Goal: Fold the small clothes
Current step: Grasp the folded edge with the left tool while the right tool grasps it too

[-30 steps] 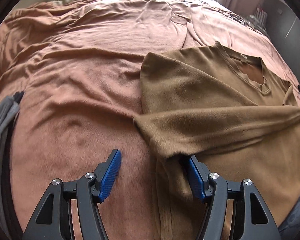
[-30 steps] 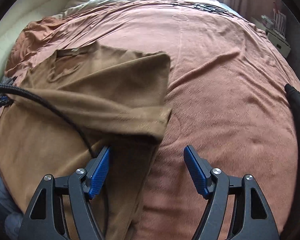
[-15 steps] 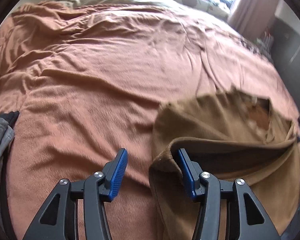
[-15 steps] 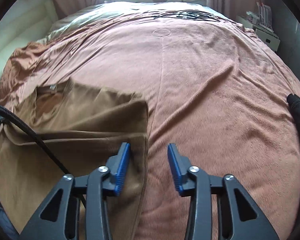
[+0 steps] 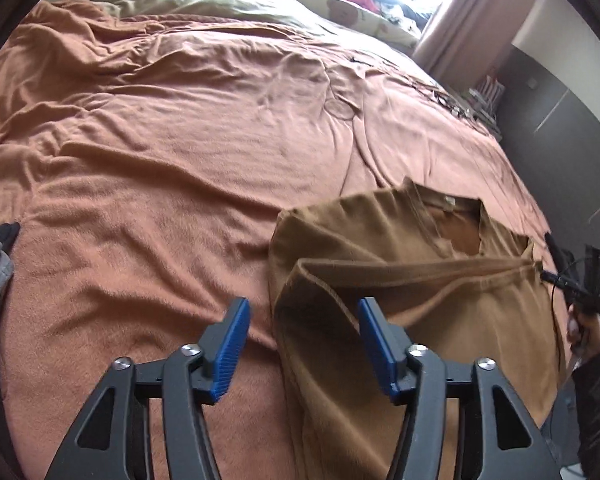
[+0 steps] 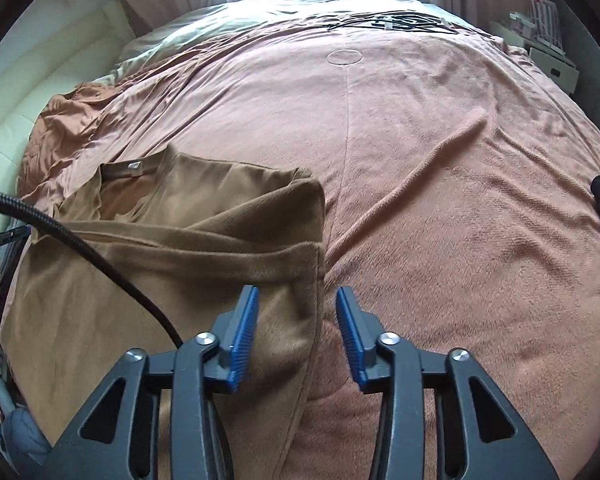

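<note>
Brown shirt [image 5: 420,280] part-folded on bed [image 5: 180,160], left gripper [image 5: 300,344] wide, empty, right gripper [image 6: 296,332] narrower, straddling shirt edge, unclamped

The shirt [image 5: 400,280] lies on the bed [image 5: 180,184], right of the left tongs [image 5: 300,340] and left of the right tongs [image 6: 296,328].

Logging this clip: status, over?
Left gripper open, right gripper open, each straddling a side edge of brown knit shirt. Sleeves folded in. Black cable crosses shirt.
</note>
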`<action>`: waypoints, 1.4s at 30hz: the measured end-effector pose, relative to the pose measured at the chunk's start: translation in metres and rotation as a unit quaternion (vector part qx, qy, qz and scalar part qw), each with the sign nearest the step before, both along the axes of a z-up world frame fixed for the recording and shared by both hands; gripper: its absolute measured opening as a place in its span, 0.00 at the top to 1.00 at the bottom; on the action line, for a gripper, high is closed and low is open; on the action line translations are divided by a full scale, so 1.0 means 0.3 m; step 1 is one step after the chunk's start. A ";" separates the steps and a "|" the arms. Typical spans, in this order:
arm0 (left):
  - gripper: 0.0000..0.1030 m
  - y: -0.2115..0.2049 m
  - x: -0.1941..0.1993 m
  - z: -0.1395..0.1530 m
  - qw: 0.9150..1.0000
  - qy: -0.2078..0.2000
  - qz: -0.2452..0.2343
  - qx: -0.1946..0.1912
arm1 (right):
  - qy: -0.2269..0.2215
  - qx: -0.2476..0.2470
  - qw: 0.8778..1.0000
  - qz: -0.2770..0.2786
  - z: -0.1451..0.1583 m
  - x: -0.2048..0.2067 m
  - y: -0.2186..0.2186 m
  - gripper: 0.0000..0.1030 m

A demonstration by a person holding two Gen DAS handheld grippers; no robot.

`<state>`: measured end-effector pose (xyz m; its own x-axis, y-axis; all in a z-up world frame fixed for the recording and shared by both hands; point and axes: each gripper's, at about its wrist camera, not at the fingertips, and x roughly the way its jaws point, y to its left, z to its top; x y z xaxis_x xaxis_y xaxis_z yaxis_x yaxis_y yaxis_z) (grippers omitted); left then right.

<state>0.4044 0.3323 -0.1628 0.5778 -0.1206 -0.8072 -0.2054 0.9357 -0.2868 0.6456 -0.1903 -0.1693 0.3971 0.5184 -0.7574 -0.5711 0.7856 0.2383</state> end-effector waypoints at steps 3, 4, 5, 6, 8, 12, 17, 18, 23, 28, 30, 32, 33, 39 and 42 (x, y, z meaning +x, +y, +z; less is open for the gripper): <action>0.40 -0.002 -0.003 -0.028 1.000 0.019 -0.003 0.021 | -0.002 0.003 1.000 0.001 0.003 0.006 0.004 0.63; 0.40 -0.001 -0.001 -0.038 0.999 0.024 -0.003 0.025 | -0.002 0.005 1.000 -0.001 0.003 0.008 0.008 0.63; 0.40 0.002 0.004 -0.051 0.999 0.029 -0.003 0.030 | -0.004 0.004 1.000 -0.004 0.001 0.013 0.014 0.63; 0.40 0.003 0.010 -0.064 0.999 0.033 -0.003 0.034 | -0.007 0.001 1.000 -0.009 -0.001 0.018 0.021 0.63; 0.40 0.008 0.030 -0.091 0.998 0.039 -0.001 0.041 | -0.011 -0.001 1.000 -0.014 -0.007 0.020 0.035 0.64; 0.54 0.030 0.060 -0.121 0.999 0.027 0.009 0.020 | -0.027 -0.010 0.999 -0.026 -0.007 0.004 0.051 0.89; 0.86 0.001 0.078 -0.109 1.000 0.018 -0.011 0.016 | -0.043 -0.003 0.999 -0.026 0.020 -0.032 0.040 0.97; 0.88 -0.009 0.078 -0.103 1.000 0.016 -0.014 0.023 | -0.046 -0.002 0.999 -0.027 0.026 -0.040 0.036 0.98; 0.96 -0.018 0.051 -0.039 0.999 -0.006 -0.002 0.036 | -0.066 0.005 0.997 -0.039 0.079 -0.080 0.001 0.98; 0.97 -0.029 0.014 0.079 0.998 -0.041 0.001 0.046 | -0.093 0.017 0.995 -0.043 0.166 -0.129 -0.036 0.98; 0.97 -0.029 0.015 0.122 0.998 -0.049 0.005 0.049 | -0.101 0.019 0.994 -0.043 0.198 -0.138 -0.045 0.98; 0.97 -0.030 0.027 0.157 0.997 -0.057 0.011 0.056 | -0.108 0.021 0.993 -0.048 0.224 -0.135 -0.056 0.98; 0.97 -0.029 0.039 0.171 0.996 -0.059 0.015 0.059 | -0.109 0.023 0.992 -0.050 0.233 -0.131 -0.059 0.98; 0.97 -0.017 0.144 0.167 0.996 -0.046 0.032 0.075 | -0.100 0.019 0.993 -0.061 0.255 -0.045 -0.022 0.98; 0.97 0.012 0.197 0.129 0.996 -0.029 0.046 0.076 | -0.093 0.008 0.994 -0.062 0.235 0.009 0.028 0.98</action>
